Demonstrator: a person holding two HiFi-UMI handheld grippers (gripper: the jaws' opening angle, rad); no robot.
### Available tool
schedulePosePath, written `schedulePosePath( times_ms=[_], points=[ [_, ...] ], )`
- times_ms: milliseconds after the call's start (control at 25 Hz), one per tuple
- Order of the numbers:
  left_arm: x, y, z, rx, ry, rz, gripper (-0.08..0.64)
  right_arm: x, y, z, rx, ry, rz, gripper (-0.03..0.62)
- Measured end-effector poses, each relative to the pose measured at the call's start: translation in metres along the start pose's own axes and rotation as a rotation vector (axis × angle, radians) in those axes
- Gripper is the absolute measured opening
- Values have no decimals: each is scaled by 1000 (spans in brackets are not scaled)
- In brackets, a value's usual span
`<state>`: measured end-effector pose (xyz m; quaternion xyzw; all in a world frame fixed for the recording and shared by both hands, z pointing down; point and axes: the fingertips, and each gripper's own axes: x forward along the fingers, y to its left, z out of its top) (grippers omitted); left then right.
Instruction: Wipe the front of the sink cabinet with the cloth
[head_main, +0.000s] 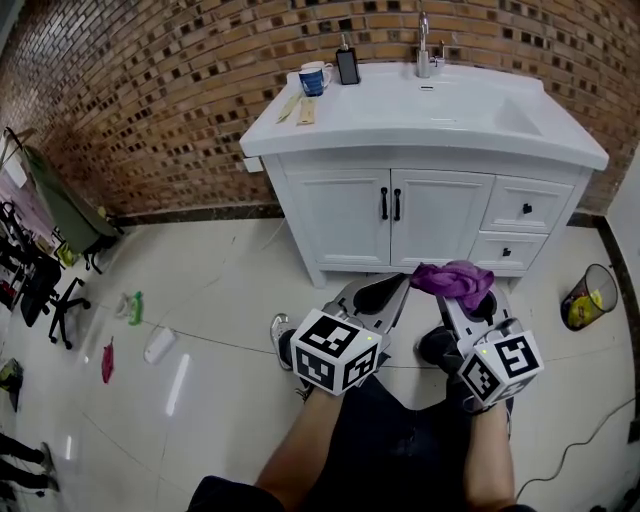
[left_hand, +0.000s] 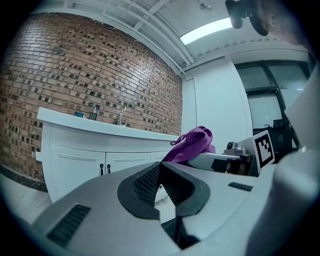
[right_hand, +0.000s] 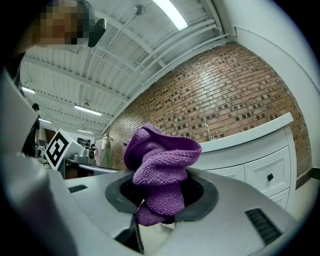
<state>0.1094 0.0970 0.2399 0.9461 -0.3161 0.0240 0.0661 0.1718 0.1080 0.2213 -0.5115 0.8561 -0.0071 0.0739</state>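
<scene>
A white sink cabinet (head_main: 430, 215) with two doors and black handles stands against the brick wall, ahead of me; it also fills the left gripper view (left_hand: 90, 160) and the right of the right gripper view (right_hand: 255, 170). My right gripper (head_main: 462, 290) is shut on a bunched purple cloth (head_main: 455, 280), seen close up in its own view (right_hand: 160, 170) and from the side (left_hand: 192, 142). The cloth hangs in front of the cabinet's lower drawers, a short way off them. My left gripper (head_main: 385, 290) is beside it, shut with nothing held (left_hand: 157, 175).
On the countertop stand a mug (head_main: 314, 77), a dark bottle (head_main: 347, 66) and a tap (head_main: 424, 50). A wire bin (head_main: 587, 297) sits on the floor at right. A bottle (head_main: 158, 345) and rags lie on the tiles at left, near office chairs (head_main: 40, 290).
</scene>
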Motion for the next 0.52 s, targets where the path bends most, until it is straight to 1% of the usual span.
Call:
schedulePosePath(
  times_ms=[520],
  points=[
    [-2,-10,5,3,-5,-12,5,-11,3,12,9,-25,-9,143]
  ],
)
